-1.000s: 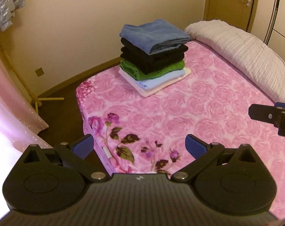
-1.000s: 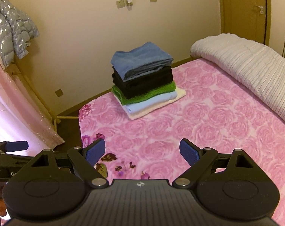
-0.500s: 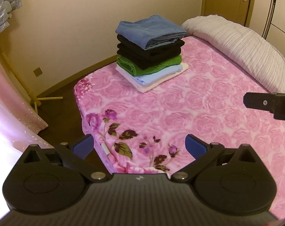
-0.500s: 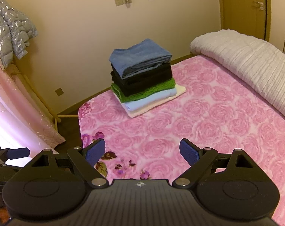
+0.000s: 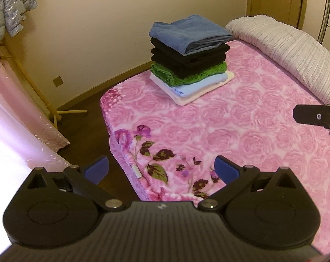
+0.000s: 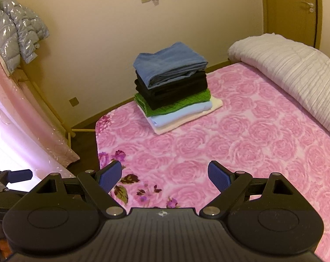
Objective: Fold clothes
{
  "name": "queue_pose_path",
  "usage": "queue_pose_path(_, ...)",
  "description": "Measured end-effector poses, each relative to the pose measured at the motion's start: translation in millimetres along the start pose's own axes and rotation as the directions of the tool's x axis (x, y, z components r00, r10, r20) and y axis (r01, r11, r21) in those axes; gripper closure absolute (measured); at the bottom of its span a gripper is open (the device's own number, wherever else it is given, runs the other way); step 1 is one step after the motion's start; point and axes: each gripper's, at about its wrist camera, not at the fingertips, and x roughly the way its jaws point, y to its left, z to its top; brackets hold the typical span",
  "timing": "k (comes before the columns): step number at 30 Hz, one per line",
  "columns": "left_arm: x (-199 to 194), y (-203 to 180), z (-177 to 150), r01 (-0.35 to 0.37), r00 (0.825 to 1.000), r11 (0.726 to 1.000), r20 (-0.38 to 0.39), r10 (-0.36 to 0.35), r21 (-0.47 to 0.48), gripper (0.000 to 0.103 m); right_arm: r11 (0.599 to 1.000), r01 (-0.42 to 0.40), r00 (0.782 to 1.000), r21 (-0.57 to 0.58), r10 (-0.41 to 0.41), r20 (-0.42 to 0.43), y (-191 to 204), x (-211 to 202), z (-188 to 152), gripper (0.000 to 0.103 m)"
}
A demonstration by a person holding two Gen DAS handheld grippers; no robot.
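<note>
Both jaws spread wide, nothing gripped: left gripper (image 5: 161, 167) over the bed's near corner, right gripper (image 6: 165, 174) further in over the blanket (image 6: 230, 152). Both point at the stack (image 5: 190, 59) near the far-left edge: blue on top, black, green, light blue, cream at the bottom. Since a second ago the left view panned slightly right; stack unmoved. Quilt (image 6: 296, 76) rolled along the right side. Jacket (image 6: 14, 35) hangs far left.

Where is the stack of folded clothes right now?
In both views the stack of folded clothes sits on the pink bed at its far left corner, near the wall, left of the white duvet.
</note>
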Motion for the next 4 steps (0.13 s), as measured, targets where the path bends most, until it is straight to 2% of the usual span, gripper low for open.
queue_pose_path(4, -1.3, 0.3, 2.0, 0.006, 1.0, 1.0, 0.013, -0.006, -0.001, 0.001, 1.0, -0.001, 1.0, -0.001, 0.001, -0.001, 0.7, 0.9, 0.5, 0.015)
